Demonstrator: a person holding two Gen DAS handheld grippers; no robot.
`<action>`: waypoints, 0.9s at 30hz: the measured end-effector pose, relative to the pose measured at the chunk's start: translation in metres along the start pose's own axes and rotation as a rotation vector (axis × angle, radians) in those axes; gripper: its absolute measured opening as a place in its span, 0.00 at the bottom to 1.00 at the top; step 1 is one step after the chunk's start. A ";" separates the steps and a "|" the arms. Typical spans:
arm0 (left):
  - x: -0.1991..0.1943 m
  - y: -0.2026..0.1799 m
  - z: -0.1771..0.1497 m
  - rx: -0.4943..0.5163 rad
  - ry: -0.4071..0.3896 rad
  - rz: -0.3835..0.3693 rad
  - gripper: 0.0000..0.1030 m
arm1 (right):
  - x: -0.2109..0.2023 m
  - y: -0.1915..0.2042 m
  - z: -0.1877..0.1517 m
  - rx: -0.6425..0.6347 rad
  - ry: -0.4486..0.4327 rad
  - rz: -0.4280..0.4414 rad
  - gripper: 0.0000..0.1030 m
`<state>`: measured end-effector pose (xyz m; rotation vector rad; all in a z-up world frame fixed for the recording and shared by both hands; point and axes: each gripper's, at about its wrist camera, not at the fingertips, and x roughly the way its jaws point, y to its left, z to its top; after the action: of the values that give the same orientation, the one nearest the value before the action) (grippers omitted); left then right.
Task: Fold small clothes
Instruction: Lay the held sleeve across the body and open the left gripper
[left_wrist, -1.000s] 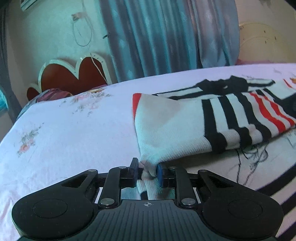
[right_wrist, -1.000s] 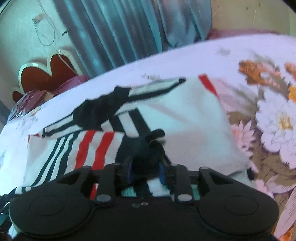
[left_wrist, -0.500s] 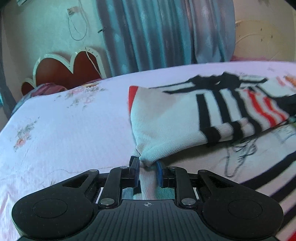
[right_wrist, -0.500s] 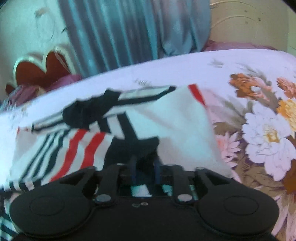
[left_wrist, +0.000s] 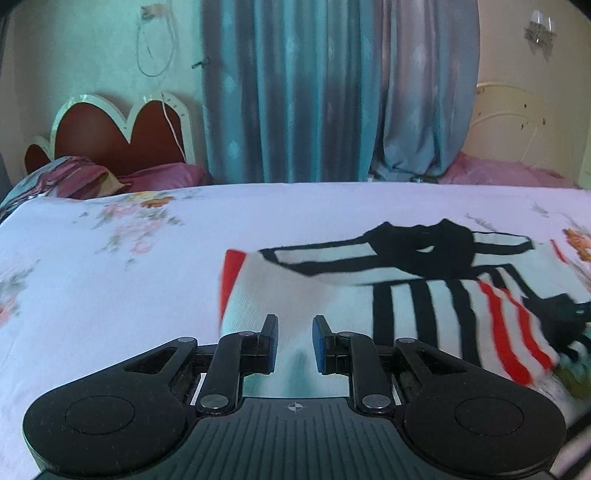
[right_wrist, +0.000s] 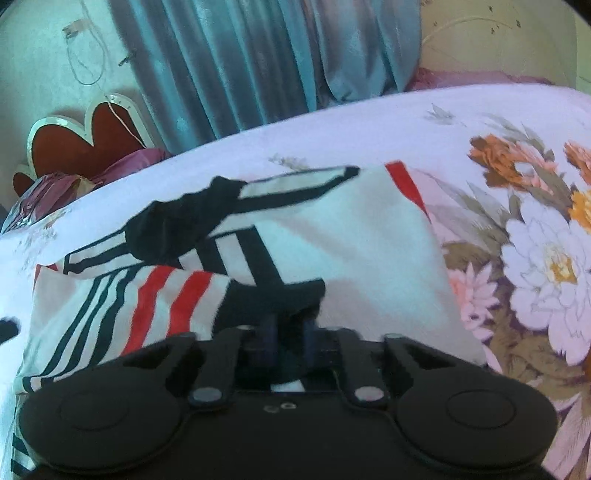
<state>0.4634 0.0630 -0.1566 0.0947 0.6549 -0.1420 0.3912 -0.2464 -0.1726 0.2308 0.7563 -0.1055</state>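
- While both grippers are reaching in from the near edge of the bed (left_wrist: 110, 295), a white sweater (left_wrist: 332, 295) with black and red stripes is lying flat on the sheet. It is well short of the far edge and well apart from the headboard end.
- The left gripper (left_wrist: 295, 332) is pointing down at the sweater's plain white corner, the one nearest the bed's bare side. Its jaws are standing narrowly apart and pinching white fabric that is filling the gap between the blue pads.
- The right gripper (right_wrist: 290, 325) is pointing down at the other side of the sweater (right_wrist: 369, 258), where a sleeve (right_wrist: 166, 302) with red and black stripes is lying folded across the body.
- The right jaws have just been closing and are now sitting almost together. The sleeve's black cuff (right_wrist: 280, 295) is touching their tips. Blur is hiding whether any cloth is caught between them.
- A black collar and two black-edged bands are spreading across the sweater's far side, toward the bed's far edge.
- Large printed flowers (right_wrist: 546, 258) are covering the sheet just beside the sweater, toward the bed's right edge in the right wrist view.
- A blue curtain (left_wrist: 295, 92) is hanging behind the far edge. A scalloped red headboard (left_wrist: 110, 136) and a purple pillow (left_wrist: 159, 177) are showing at the far left corner.
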 end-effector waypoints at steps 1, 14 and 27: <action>0.010 -0.001 0.002 0.000 0.007 0.010 0.19 | -0.002 0.003 0.002 -0.025 -0.018 -0.002 0.07; 0.062 0.018 0.007 -0.077 0.028 0.132 0.19 | -0.004 -0.008 0.007 -0.050 -0.083 -0.090 0.21; -0.014 -0.038 -0.047 0.065 0.039 0.008 0.19 | -0.006 0.036 -0.011 -0.165 -0.003 0.034 0.22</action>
<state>0.4181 0.0332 -0.1871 0.1632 0.6890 -0.1540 0.3861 -0.2085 -0.1696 0.0866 0.7536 -0.0113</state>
